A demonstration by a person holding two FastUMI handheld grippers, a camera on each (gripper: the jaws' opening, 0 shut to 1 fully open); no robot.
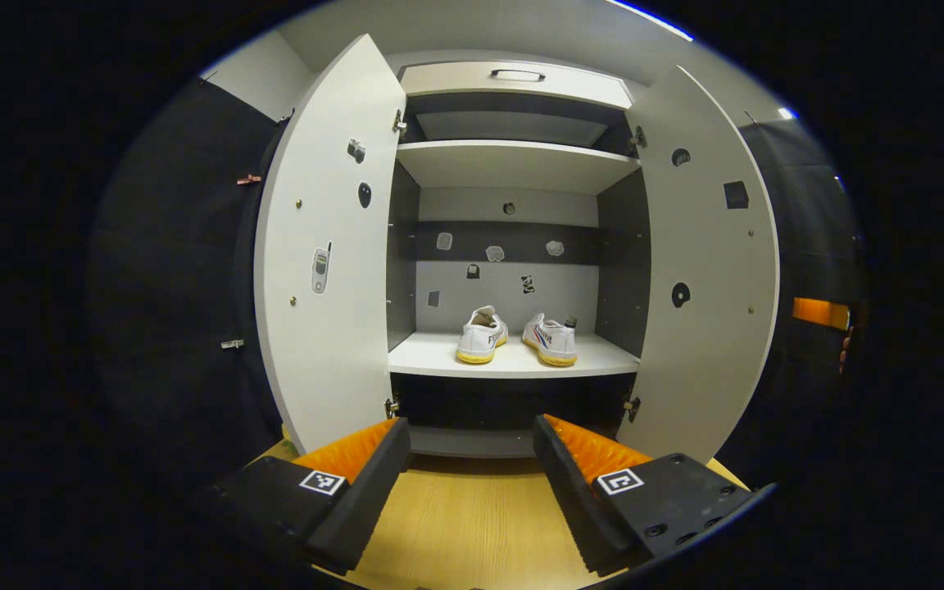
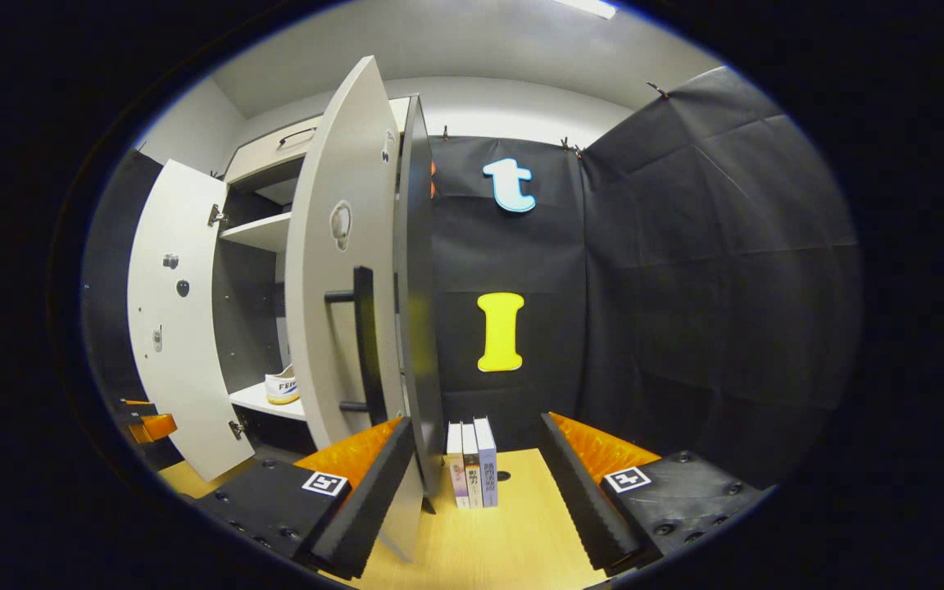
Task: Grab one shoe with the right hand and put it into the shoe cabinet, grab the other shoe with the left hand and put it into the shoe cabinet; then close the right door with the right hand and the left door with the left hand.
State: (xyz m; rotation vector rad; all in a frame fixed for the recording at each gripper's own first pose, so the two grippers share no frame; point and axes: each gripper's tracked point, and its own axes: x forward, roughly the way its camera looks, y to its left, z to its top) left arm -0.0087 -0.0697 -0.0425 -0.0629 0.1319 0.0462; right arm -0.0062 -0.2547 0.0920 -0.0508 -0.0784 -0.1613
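In the left gripper view the left gripper (image 1: 472, 459) faced the cabinet (image 1: 513, 164) head-on from a little way back, its jaws spread wide with nothing between them, above the wooden desk (image 1: 472, 524). Both doors stood open: the left door (image 1: 324, 270) at 9 o'clock, the right door (image 1: 705, 270) at 3 o'clock. The two shoes sat side by side on the lower shelf (image 1: 431, 356), heels toward the camera and not touching; the left shoe (image 1: 482, 336) lay just at 9 o'clock of the right shoe (image 1: 551, 339). An upper shelf (image 1: 513, 164) crossed the cabinet above them, and a drawer with a handle (image 1: 517, 74) sat at 12 o'clock.

In the right gripper view the right gripper (image 2: 476, 467) was by the outer edge of the right door (image 2: 341, 287), jaws wide apart and gripping nothing. The door's edge ran down between the jaws, close to the left-hand one; whether it touched, I could not tell. The door's bar handle (image 2: 364, 340) lay at 10 o'clock of the gripper. Three books (image 2: 472, 463) stood upright on the desk (image 2: 513, 533) against the black cloth wall, just right of the door's edge. Past the door, at 9 o'clock, a shoe (image 2: 282, 387) showed on the shelf, and the left door (image 2: 173, 319) hung open further out.
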